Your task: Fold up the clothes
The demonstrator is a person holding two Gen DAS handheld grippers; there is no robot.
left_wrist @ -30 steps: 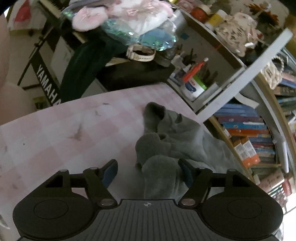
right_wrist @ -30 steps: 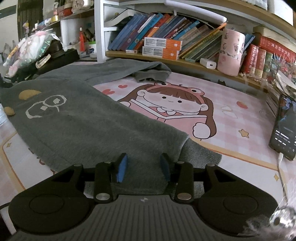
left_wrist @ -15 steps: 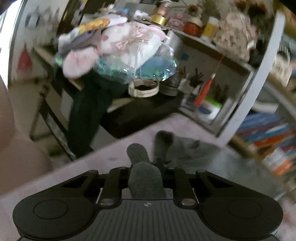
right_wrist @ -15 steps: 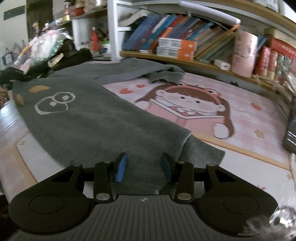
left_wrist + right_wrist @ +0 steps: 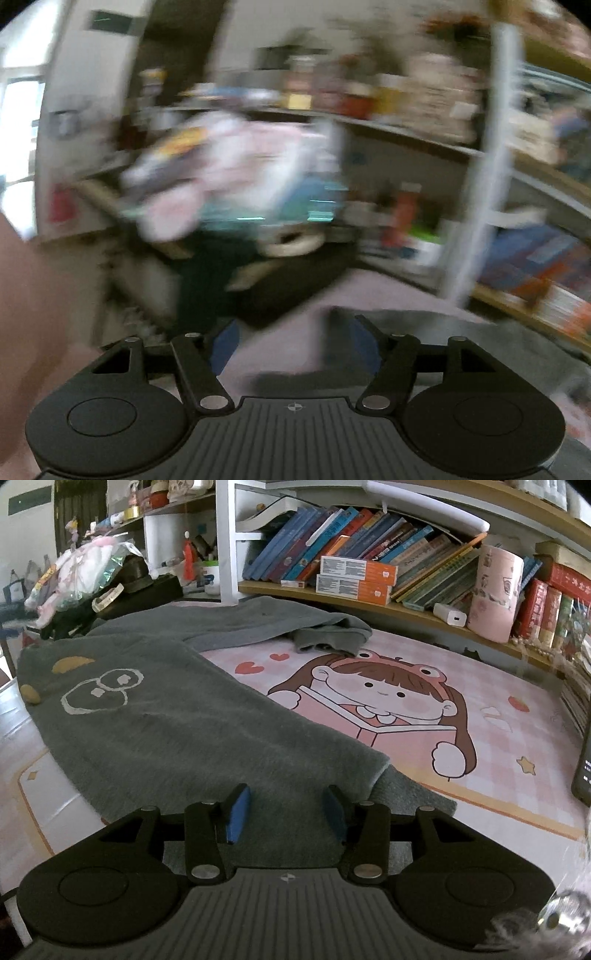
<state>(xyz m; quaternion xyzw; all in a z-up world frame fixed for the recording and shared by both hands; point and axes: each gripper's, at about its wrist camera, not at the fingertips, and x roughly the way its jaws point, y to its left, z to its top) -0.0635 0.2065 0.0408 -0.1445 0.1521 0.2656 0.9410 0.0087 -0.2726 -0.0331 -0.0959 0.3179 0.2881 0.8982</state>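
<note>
In the right wrist view the right gripper (image 5: 286, 812) hovers just over the near hem of the grey sweater (image 5: 159, 723); its jaws are opening, the blue pads stand apart, and the knit lies under the gap rather than pinched in it. Ahead and to the left of the jaws the sweater spreads flat across the bench, a white outline figure (image 5: 99, 692) on its chest, and one sleeve (image 5: 325, 631) runs beyond them to a crumpled cuff. To the right of the jaws lies the pink cartoon mat (image 5: 388, 709), and past it a shelf of books (image 5: 354, 550). The left wrist view is badly blurred: the left gripper (image 5: 293, 341) has its jaws opening with nothing between them, grey fabric (image 5: 461, 325) just ahead to the right.
</note>
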